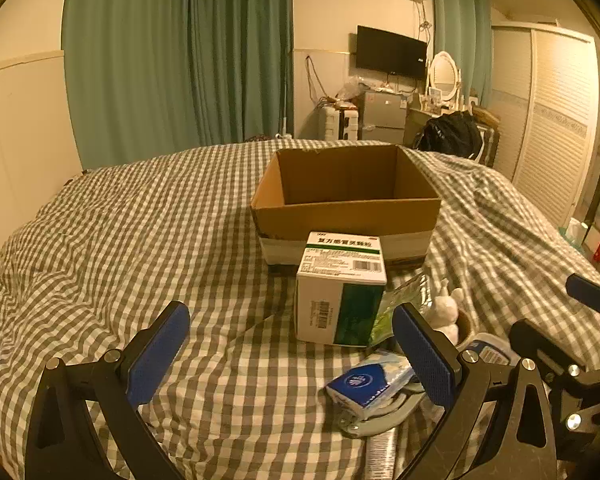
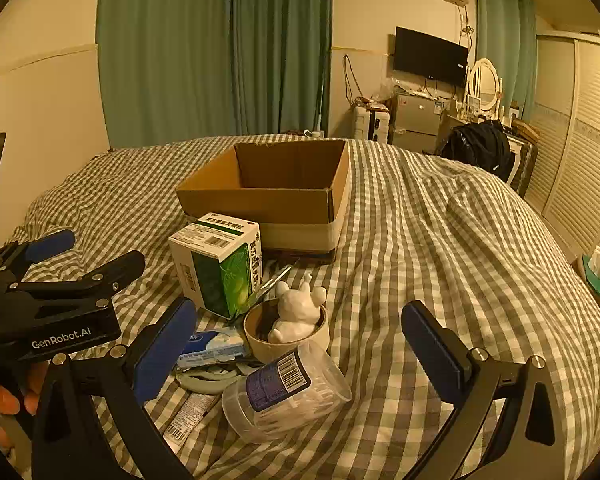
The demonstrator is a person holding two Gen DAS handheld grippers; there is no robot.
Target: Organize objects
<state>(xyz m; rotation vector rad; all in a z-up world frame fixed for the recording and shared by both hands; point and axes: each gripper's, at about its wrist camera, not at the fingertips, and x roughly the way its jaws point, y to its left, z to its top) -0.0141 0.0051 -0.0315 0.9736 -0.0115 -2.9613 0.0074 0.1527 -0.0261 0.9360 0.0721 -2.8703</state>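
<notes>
Left wrist view: left gripper (image 1: 290, 354) spread wide, nothing between the jaws, hovering low over the checked bed (image 1: 140, 220). Dead ahead on the jaw line, the green-and-white medicine box (image 1: 340, 292), upright, one corner turned toward the camera, just in front of the open cardboard box (image 1: 346, 196) and apparently against its near wall. Nothing visible inside the carton from here. To the right of the jaw line, under and past the right-hand pad: blue tissue pack (image 1: 370, 386) lying flat atop a pale grey clip-like item, a white figurine (image 1: 446, 310) in a cup, a green foil packet wedged behind the medicine box. Right gripper (image 1: 572, 320) visible at the right edge.

Right wrist view: right gripper (image 2: 300, 354) likewise wide apart and holding nothing. Directly between the jaws and nearest, the clear jar of cotton swabs (image 2: 288, 392), tipped on its side, long axis running lower left to upper right, roughly crosswise to the approach. Just beyond it, touching or nearly so, the cup (image 2: 286, 338) with the figurine. Medicine box farther off and left of centre. A tube (image 2: 190, 416) lying flat under the left-hand pad.

Judged from both: medicine box better lined up for the left gripper, jar closer to the right; carton straight beyond either pick.
</notes>
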